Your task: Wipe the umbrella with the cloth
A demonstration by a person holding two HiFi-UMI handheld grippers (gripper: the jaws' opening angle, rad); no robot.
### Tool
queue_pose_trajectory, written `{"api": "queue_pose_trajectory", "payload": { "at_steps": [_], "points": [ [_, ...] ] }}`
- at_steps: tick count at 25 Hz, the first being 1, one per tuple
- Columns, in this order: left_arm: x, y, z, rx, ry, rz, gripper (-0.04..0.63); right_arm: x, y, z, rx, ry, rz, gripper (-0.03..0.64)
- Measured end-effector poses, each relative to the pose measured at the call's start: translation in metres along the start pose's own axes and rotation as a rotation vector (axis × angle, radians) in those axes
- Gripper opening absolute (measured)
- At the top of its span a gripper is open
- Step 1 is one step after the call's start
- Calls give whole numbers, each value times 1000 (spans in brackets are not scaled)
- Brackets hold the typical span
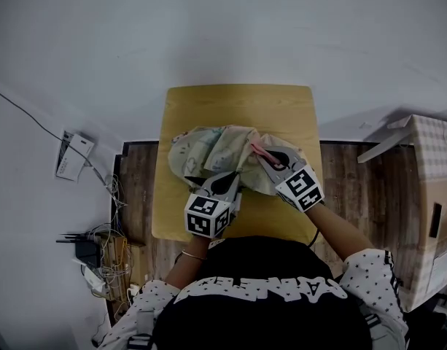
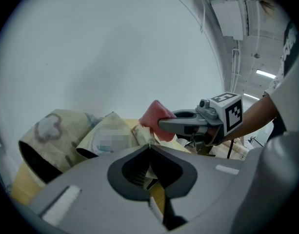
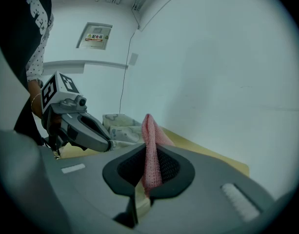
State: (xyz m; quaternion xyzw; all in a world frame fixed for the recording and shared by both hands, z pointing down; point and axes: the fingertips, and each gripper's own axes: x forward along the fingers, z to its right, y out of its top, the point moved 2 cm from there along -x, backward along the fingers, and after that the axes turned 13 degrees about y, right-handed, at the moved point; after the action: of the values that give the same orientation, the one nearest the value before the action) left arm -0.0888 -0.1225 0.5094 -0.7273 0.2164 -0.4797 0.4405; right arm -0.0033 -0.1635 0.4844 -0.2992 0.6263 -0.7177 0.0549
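Left gripper (image 2: 149,148) pinches the umbrella (image 1: 205,149) edge at its tips, so keep it taut while the right gripper (image 1: 264,157), clamped on the pink cloth (image 3: 149,136), drags flat alongside.

One umbrella (image 1: 208,148), one pink cloth (image 3: 150,145), two tongs (image 1: 236,173) (image 1: 263,155), one wooden table (image 1: 238,100)

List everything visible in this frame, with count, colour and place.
table: one, light wood, centre
umbrella: one, pale patterned fabric, bunched on the table
cloth: one, pink, in the right tongs
cardboard box: one, brown, right of the table
white device: one, floor at left
cables and adapter: a tangle, black and white, lower left
left tongs: one, grey, shut on the umbrella's fabric
right tongs: one, grey, shut on the cloth
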Motion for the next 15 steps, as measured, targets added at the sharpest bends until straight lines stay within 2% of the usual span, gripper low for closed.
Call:
{"api": "queue_pose_trajectory", "payload": {
  "at_steps": [4, 15],
  "points": [
    [-3, 2, 0, 0, 5, 11, 2, 13, -7, -14, 19, 74, -26, 32],
    [-6, 5, -5, -17, 26, 30, 2, 20, -17, -65, -37, 272, -71, 32]
  ]
}}
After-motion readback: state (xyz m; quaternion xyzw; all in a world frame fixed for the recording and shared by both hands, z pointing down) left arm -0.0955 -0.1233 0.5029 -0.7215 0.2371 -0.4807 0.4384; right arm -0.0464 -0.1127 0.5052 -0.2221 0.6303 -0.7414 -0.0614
